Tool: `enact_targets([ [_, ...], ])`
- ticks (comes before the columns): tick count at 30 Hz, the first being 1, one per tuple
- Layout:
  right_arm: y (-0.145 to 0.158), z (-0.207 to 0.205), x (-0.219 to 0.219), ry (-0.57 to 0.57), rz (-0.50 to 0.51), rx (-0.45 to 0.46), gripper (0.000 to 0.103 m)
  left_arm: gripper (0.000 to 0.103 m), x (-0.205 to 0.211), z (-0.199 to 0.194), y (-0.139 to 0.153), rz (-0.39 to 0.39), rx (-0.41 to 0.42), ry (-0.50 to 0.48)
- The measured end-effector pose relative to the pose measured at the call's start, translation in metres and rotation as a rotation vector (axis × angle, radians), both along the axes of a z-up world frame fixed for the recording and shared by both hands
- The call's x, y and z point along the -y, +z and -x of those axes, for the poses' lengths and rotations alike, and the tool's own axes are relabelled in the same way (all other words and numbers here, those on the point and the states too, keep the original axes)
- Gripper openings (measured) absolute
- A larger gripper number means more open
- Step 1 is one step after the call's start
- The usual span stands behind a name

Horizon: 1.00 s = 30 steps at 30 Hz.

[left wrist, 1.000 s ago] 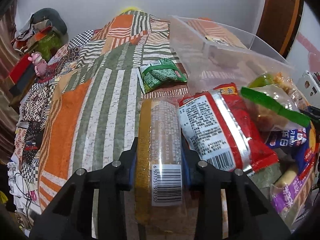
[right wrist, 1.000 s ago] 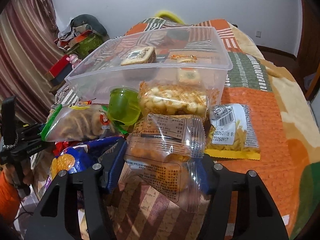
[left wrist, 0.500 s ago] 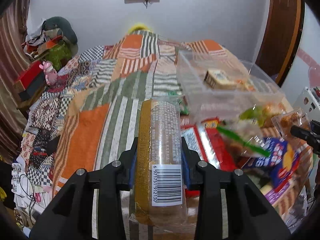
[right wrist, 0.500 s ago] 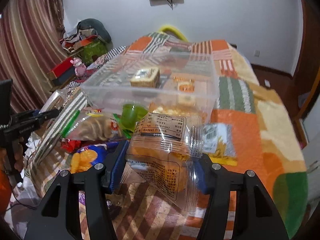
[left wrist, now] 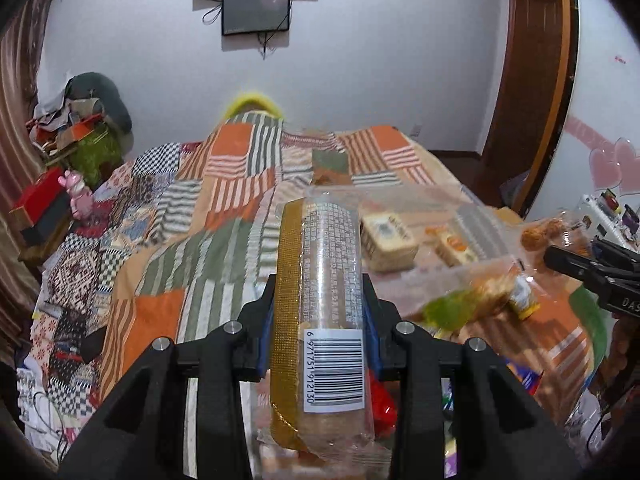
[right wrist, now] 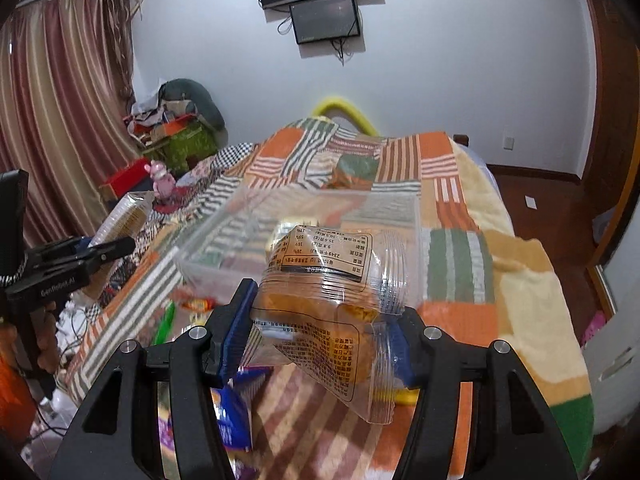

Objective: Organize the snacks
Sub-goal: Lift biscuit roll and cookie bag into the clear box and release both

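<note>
Snack packets are being held above the quilted bed: a long biscuit sleeve (left wrist: pixel 328 304) is being pinched by the left gripper (left wrist: pixel 320 312), a crinkly pastry pack (right wrist: pixel 328 292) by the right gripper (right wrist: pixel 320 320). Slippage is being risked, seemingly, since the blurred clear tub (right wrist: pixel 304 220) lies beyond and film is slick.

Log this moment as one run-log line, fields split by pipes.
left gripper: shut on cracker sleeve | right gripper: shut on clear snack packet | both held above quilt | clear bin: ahead
</note>
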State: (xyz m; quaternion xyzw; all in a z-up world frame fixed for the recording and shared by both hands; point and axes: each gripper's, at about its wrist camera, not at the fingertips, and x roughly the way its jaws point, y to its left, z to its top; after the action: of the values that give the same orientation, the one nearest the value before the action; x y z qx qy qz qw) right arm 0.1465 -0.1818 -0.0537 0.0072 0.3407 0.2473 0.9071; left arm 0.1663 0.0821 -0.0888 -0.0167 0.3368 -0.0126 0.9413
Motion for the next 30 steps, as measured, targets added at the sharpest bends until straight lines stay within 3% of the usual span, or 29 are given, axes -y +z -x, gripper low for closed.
enact_targets([
  [15, -0.010, -0.054, -0.016, -0.002, 0.020, -0.009, 0.055, 0.036, 0.019, -0.056, -0.002, 0.032, -0.010, -0.045],
  [30, -0.049, -0.089, -0.037, 0.022, 0.096, -0.108, 0.055, 0.036, 0.035, -0.121, -0.046, 0.069, -0.114, -0.080],
])
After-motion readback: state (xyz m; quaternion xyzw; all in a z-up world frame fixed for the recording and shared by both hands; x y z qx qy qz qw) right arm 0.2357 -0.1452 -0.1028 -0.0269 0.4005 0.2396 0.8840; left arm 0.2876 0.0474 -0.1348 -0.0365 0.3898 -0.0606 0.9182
